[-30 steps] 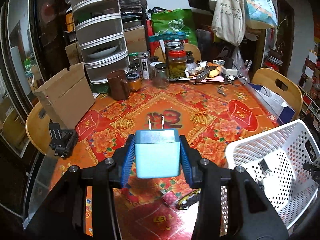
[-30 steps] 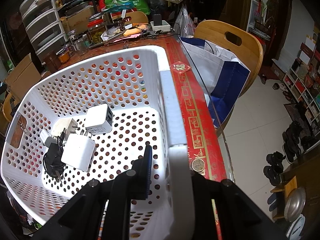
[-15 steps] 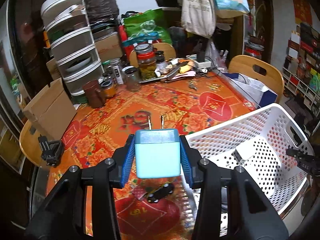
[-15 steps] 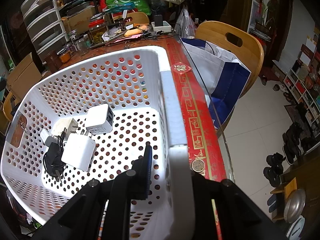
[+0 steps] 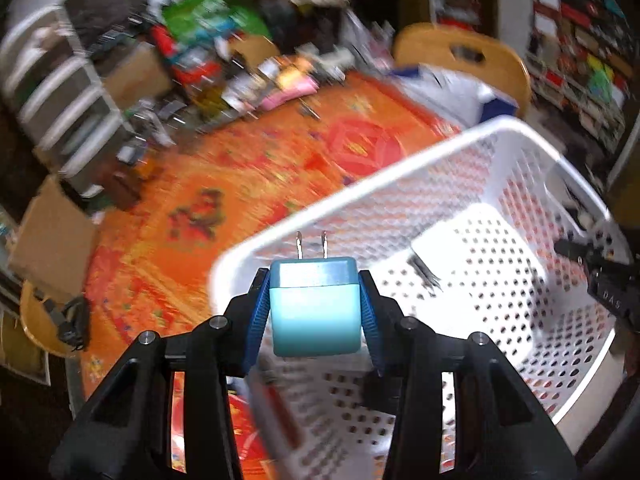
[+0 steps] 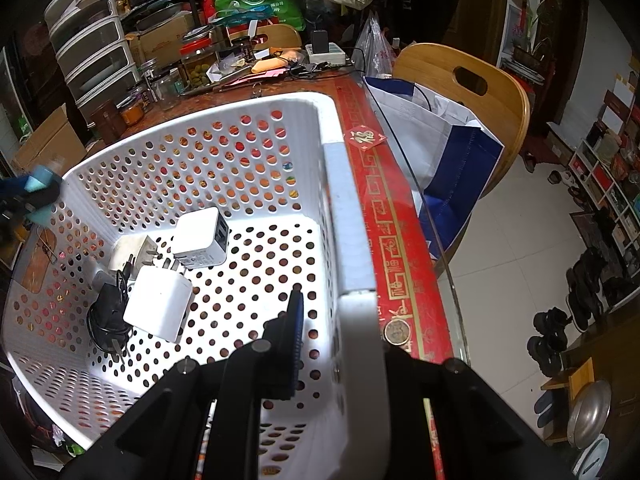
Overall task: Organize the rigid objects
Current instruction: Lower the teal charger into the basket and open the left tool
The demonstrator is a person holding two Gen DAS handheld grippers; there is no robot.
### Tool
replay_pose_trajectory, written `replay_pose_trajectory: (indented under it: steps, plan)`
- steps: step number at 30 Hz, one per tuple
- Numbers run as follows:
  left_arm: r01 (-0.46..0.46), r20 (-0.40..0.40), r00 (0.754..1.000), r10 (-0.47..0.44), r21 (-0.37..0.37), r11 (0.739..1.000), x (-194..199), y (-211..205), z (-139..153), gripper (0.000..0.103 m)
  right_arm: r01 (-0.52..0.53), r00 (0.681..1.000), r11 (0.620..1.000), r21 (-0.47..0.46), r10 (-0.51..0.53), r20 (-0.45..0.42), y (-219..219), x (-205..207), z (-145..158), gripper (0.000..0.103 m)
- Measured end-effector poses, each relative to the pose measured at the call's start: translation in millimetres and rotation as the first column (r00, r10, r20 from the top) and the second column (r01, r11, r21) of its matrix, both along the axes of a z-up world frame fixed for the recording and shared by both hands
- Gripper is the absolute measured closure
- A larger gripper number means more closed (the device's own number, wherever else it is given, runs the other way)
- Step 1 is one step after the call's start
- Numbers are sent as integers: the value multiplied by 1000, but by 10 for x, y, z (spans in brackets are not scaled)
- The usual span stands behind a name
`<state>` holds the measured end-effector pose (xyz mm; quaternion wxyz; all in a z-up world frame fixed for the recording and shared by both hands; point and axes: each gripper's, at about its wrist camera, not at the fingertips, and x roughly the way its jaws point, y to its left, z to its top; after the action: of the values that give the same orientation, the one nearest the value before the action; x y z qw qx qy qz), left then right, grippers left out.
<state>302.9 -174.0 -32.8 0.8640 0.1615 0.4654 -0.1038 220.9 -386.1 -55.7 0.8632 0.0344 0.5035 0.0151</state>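
Your left hand-held gripper [image 5: 316,312] is holding the teal charger [image 5: 315,312] between its blue pads [image 5: 258,312], with the two metal prongs pointing away from the camera. What has changed: a second ago this charger was hanging over the orange patterned desk [image 5: 224,184], with the white basket [image 5: 400,184] only at the right edge of the left wrist frame. Now the basket is filling the centre and right of that frame, and the charger is sitting in the picture just over the near-left corner of the rim. The background is blurred, so you are travelling quickly. In the right wrist frame the same charger is appearing as a small teal shape at the far left edge, just outside the basket's left wall.

Further to the right, inside the basket, the white chargers [image 6: 200,236] and a black plug with cord [image 6: 108,316] are lying together on the perforated floor, in the lower-left part of the frame.

At the lower centre, your right hand-held gripper [image 6: 332,336] is clamping narrow on the basket's near wall, one jaw inside and one outside, and it has not moved, so the basket is being steadied.

For the task this means the carry is almost finished, I judge. You are needing only to pass the rim and release over a free part of the floor.
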Motion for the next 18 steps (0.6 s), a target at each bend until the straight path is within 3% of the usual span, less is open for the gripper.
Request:
replay_pose_trajectory:
  steps: [3,7,10,13,14,16,18]
  plan:
    - [40,-127,991,-38,16,999,194,-230,-225,63,-1,1000,1000,0,1,0,0,-2,-1,87]
    - [74,-228,972,-61,48,996,356,-453,-511,63,0,1000,1000,0,0,0,-1,-3,-2,87]
    - [100,-284,955,-79,60,993,401,-570,-660,63,-2,1000,1000,0,2,1,2,5,0,87]
    - [120,-282,955,-93,78,990,410,-654,-717,62,-1,1000,1000,0,1,0,0,-3,-3,87]
    - [130,-288,952,-101,82,988,415,-671,-735,59,-1,1000,1000,0,1,0,0,-2,-2,87]
    - [129,-276,956,-103,78,988,419,-657,-730,34,-3,1000,1000,0,3,0,16,-2,2,87]
    - [119,-245,964,-106,39,992,402,-522,-585,27,-3,1000,1000,0,3,1,14,-8,0,87]
